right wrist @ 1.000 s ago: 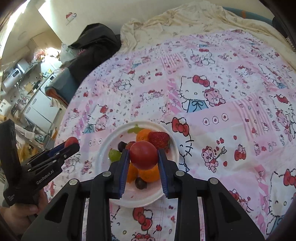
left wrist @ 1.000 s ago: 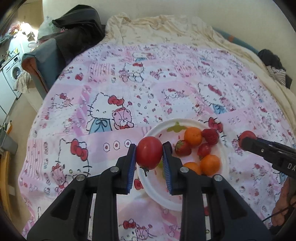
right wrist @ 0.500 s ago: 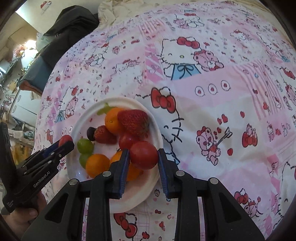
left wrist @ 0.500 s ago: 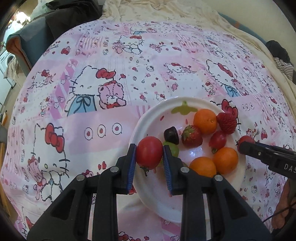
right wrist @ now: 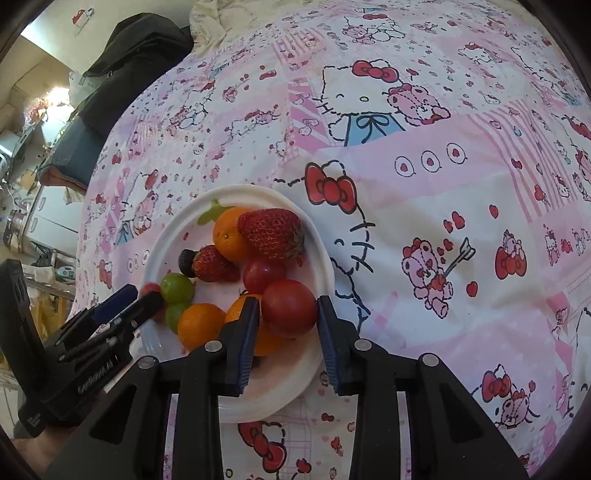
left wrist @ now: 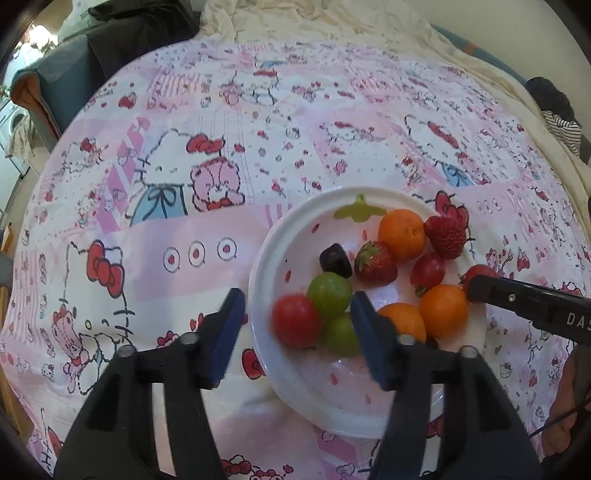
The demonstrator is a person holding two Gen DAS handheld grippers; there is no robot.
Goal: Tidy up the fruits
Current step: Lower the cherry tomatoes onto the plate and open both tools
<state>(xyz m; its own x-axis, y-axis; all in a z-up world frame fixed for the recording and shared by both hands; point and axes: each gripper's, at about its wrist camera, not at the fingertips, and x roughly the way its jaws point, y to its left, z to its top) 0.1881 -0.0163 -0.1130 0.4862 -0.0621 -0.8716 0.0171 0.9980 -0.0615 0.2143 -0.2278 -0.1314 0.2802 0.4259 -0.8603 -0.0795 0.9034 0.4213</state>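
A white plate [left wrist: 332, 402] on the pink cloth holds oranges [left wrist: 402, 234], strawberries [left wrist: 375, 263], green grapes [left wrist: 330, 294] and a dark grape [left wrist: 334, 260]. My left gripper [left wrist: 296, 308] hangs over the plate's left rim with its jaws opening. A red tomato [left wrist: 295, 321] lies loose between them, touching neither pad. My right gripper [right wrist: 285, 314] is over the plate's [right wrist: 166, 236] near right edge. Its pads still press on a second red tomato [right wrist: 290, 312], though its jaws are starting to open. Each view shows the other gripper at the plate's side.
A pink cartoon-print cloth [left wrist: 207, 122] covers the bed. Dark clothing [right wrist: 136, 55] is piled at the far left corner, and a cream blanket [left wrist: 332, 26] lies at the back. A person's hand [left wrist: 565, 424] holds the right gripper's handle.
Both grippers have come down to the plate. The left jaws have spread and let their tomato go onto the plate. The right gripper keeps its tomato.
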